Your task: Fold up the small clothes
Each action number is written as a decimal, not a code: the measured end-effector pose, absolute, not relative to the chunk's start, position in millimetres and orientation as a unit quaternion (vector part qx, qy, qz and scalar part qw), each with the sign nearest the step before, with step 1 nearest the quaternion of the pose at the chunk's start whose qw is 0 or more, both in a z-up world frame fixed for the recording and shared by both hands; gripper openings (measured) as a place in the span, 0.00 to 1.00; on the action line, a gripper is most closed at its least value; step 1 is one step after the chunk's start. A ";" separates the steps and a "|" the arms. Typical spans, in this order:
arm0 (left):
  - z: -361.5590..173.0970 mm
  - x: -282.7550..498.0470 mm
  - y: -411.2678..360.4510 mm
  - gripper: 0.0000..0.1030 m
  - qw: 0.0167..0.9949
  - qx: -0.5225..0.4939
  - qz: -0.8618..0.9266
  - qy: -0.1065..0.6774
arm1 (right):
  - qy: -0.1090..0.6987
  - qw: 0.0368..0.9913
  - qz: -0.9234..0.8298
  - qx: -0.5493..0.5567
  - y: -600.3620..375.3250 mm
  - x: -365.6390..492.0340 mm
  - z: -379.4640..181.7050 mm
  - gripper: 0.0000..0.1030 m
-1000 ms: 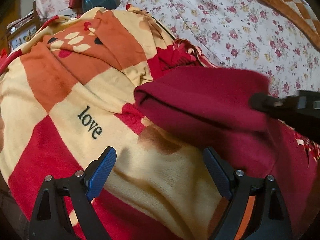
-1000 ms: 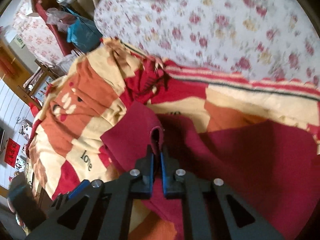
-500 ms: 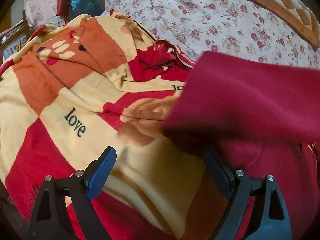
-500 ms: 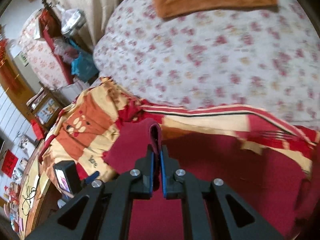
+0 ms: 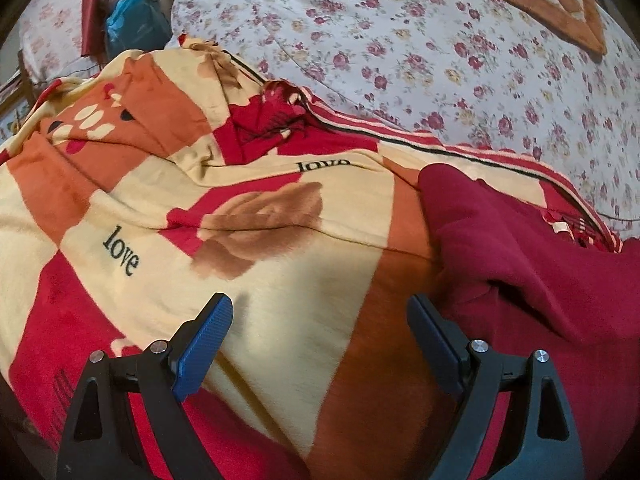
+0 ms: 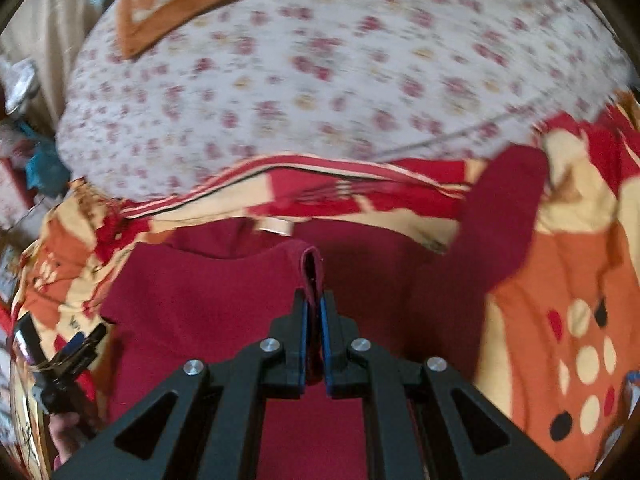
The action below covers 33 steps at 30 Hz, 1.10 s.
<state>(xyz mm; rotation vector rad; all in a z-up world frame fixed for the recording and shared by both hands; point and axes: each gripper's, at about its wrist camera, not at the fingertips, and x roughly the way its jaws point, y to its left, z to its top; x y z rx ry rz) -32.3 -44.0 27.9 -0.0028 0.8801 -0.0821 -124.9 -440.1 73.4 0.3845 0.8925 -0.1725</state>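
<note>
A dark red garment [image 6: 224, 304] lies on a red, orange and cream blanket [image 5: 256, 264] printed with "love". My right gripper [image 6: 314, 304] is shut on a folded edge of the garment, which sticks up between the blue pads. One sleeve [image 6: 508, 216] stretches to the upper right. In the left wrist view the same garment [image 5: 532, 264] lies at the right, and my left gripper [image 5: 320, 328] stands open above bare blanket, with nothing between its fingers. The left gripper [image 6: 76, 348] also shows at the far left of the right wrist view.
The blanket lies across a bed with a white flowered sheet [image 5: 440, 48]. An orange and cream checked cloth [image 5: 532, 4] lies at the far side of the bed. A blue bag [image 5: 132, 28] and other clutter stand beyond the bed's left corner.
My right gripper has swept across to the right, carrying the garment's edge over its body. The lifted red fold has left the left wrist view, baring more blanket. The left gripper drifted slightly.
</note>
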 end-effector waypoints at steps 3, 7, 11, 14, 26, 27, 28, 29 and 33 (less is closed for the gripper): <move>24.9 -31.3 -48.8 0.69 0.901 0.004 -0.043 0.432 | 0.442 0.874 -0.114 0.166 -448.8 -125.3 60.1 0.06; 21.8 -30.9 -56.3 0.69 0.900 0.027 -0.040 0.434 | 0.464 0.860 -0.175 0.121 -458.4 -114.2 42.5 0.06; 21.3 -28.6 -53.5 0.69 0.899 0.022 -0.036 0.437 | 0.465 0.854 -0.217 0.084 -450.7 -105.3 51.0 0.37; 24.5 -29.0 -49.9 0.69 0.901 0.011 -0.032 0.432 | 0.428 0.881 -0.182 0.085 -423.8 -97.4 74.8 0.58; 36.0 -21.5 -49.6 0.68 0.906 -0.046 -0.082 0.412 | 0.461 0.873 0.151 0.051 -232.9 67.2 49.5 0.67; 33.2 -19.0 -53.0 0.68 0.904 -0.038 -0.083 0.418 | 0.477 0.863 0.161 0.043 -223.3 79.3 40.5 0.67; 30.1 -16.7 -56.0 0.68 0.901 -0.029 -0.081 0.425 | 0.493 0.854 0.163 0.030 -215.3 90.7 29.5 0.66; 25.1 -13.1 -59.6 0.68 0.897 -0.013 -0.069 0.435 | 0.506 0.848 0.160 0.013 -208.6 98.0 20.2 0.47; 19.8 -11.3 -60.0 0.68 0.895 -0.009 -0.061 0.442 | 0.513 0.843 0.159 -0.019 -195.9 106.8 6.5 0.09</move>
